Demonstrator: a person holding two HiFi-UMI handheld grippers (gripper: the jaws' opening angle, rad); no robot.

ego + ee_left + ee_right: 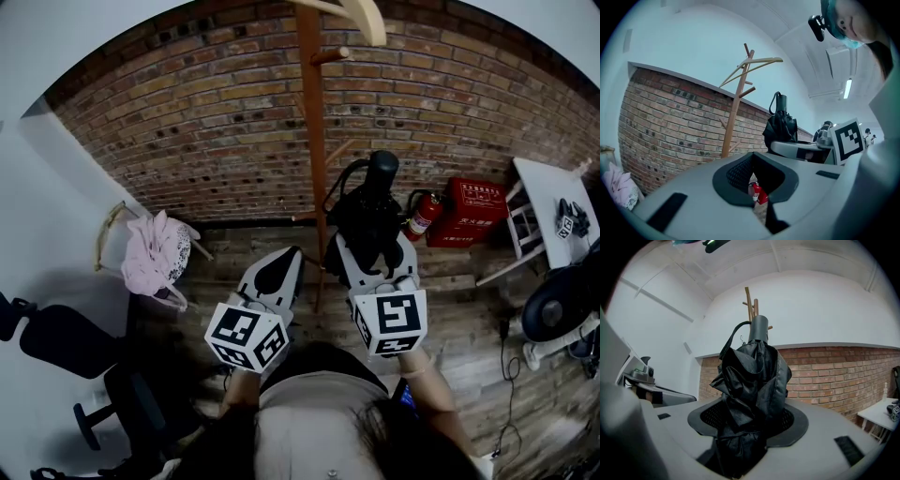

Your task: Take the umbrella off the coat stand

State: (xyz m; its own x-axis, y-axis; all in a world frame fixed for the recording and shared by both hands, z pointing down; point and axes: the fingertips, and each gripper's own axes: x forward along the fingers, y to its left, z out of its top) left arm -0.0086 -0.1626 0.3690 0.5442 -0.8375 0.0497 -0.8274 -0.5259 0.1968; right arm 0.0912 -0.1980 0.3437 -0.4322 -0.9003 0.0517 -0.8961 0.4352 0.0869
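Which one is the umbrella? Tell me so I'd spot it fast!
Find the brick wall, then the tall wooden coat stand before it. Right beside its pole, the umbrella stands clamped in the right gripper: a crumpled black bundle with a stubby handle on top, unlike the red fire extinguisher nearby.

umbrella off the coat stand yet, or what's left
Looks done: the right gripper is shut on the umbrella, which in the left gripper view stands clear of the coat stand. The left gripper is empty. Only carrying it away seems left.
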